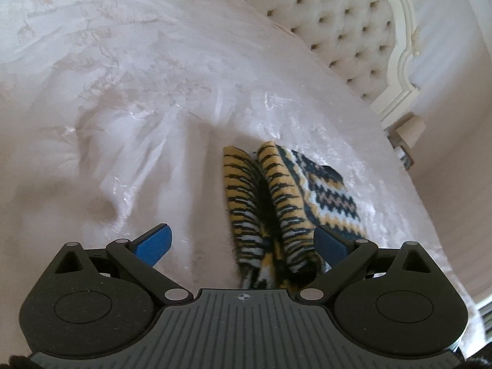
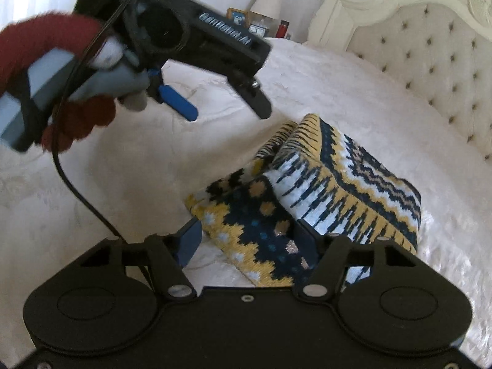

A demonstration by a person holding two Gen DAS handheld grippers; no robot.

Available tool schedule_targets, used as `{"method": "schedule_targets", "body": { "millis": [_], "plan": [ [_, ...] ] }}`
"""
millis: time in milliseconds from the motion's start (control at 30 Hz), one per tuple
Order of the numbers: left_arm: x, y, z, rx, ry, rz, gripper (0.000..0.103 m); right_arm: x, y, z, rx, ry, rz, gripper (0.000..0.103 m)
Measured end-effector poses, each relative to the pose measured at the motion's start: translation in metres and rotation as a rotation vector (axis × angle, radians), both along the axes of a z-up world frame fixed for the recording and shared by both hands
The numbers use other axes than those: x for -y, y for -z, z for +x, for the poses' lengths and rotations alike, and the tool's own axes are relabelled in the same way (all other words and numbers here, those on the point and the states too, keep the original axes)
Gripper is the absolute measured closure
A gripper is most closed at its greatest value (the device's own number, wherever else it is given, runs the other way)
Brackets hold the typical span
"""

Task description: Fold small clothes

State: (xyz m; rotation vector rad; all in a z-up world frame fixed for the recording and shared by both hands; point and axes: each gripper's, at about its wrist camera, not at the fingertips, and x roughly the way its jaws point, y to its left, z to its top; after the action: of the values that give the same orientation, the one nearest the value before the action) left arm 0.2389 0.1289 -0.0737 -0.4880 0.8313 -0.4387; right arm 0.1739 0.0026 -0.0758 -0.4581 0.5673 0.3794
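Observation:
A small knitted garment, yellow, navy and white in zigzag and stripe patterns point(image 1: 276, 203), lies bunched on a white bed. In the right wrist view it point(image 2: 323, 190) is partly folded, with one flap raised. My left gripper point(image 1: 243, 243) is open, the garment's near end lying between its blue pads. It also shows in the right wrist view point(image 2: 227, 104), held above the garment by a hand in a red glove. My right gripper point(image 2: 246, 240) is open, with the garment's near corner between its pads.
The shiny white bedspread point(image 1: 129, 98) covers the whole bed. A cream tufted headboard point(image 2: 430, 49) stands at the far side. A bedside table with a lamp point(image 2: 267, 3) and small items is behind the bed. A black cable point(image 2: 77, 190) hangs from the left gripper.

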Motion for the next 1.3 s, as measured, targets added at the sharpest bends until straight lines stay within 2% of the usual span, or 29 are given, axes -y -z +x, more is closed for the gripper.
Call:
{"method": "schedule_targets", "body": {
  "millis": [67,100,133,167,200,300,433,500,600,767,867,900,933,1033,1167,1233,1300],
  "plan": [
    [0.002,-0.002,0.002,-0.019,0.002,-0.015,0.003,0.0,0.001,0.001,0.016,0.003,-0.008,0.049],
    [0.003,-0.003,0.002,-0.026,0.003,-0.019,0.003,0.001,0.001,0.004,0.01,0.008,-0.004,0.059],
    [0.005,-0.005,0.003,-0.035,0.009,-0.023,0.003,0.003,0.001,0.008,0.0,0.024,0.005,0.076],
    [0.008,-0.009,0.004,-0.041,0.02,-0.026,0.003,0.007,-0.001,0.012,-0.009,0.042,0.03,0.087],
    [0.01,-0.012,0.005,-0.043,0.03,-0.029,0.003,0.012,-0.003,0.015,-0.017,0.059,0.071,0.09],
    [0.022,-0.022,0.009,-0.057,0.078,-0.044,0.003,0.033,-0.017,0.013,-0.028,0.104,0.244,0.091],
    [0.044,-0.023,0.019,-0.104,0.152,-0.074,0.003,0.053,-0.029,0.01,-0.033,0.134,0.361,0.09],
    [0.056,-0.022,0.024,-0.137,0.181,-0.088,0.003,0.06,-0.031,0.01,-0.037,0.144,0.394,0.091],
    [0.073,-0.015,0.03,-0.178,0.205,-0.068,0.003,0.067,-0.033,0.01,-0.045,0.154,0.428,0.091],
    [0.089,-0.001,0.047,-0.234,0.204,-0.097,0.005,0.068,-0.032,0.012,-0.058,0.143,0.445,0.09],
    [0.098,0.002,0.055,-0.213,0.202,-0.049,0.038,0.066,-0.029,0.014,-0.067,0.131,0.442,0.091],
    [0.101,0.002,0.056,-0.195,0.198,-0.024,0.067,0.065,-0.028,0.014,-0.07,0.126,0.436,0.091],
    [0.101,-0.001,0.055,-0.174,0.193,0.003,0.086,0.063,-0.027,0.014,-0.072,0.123,0.433,0.091],
    [0.1,-0.013,0.048,-0.103,0.215,0.067,0.086,0.059,-0.027,0.014,-0.075,0.117,0.43,0.091],
    [0.087,-0.03,0.039,-0.02,0.233,0.091,0.086,0.052,-0.032,0.014,-0.06,0.095,0.458,0.091],
    [0.08,-0.022,0.043,-0.043,0.221,0.094,0.086,0.044,-0.029,0.019,-0.066,0.078,0.452,0.09],
    [0.074,-0.002,0.05,-0.106,0.194,0.1,0.083,0.034,-0.02,0.03,-0.107,0.072,0.435,0.09]
  ]
}}
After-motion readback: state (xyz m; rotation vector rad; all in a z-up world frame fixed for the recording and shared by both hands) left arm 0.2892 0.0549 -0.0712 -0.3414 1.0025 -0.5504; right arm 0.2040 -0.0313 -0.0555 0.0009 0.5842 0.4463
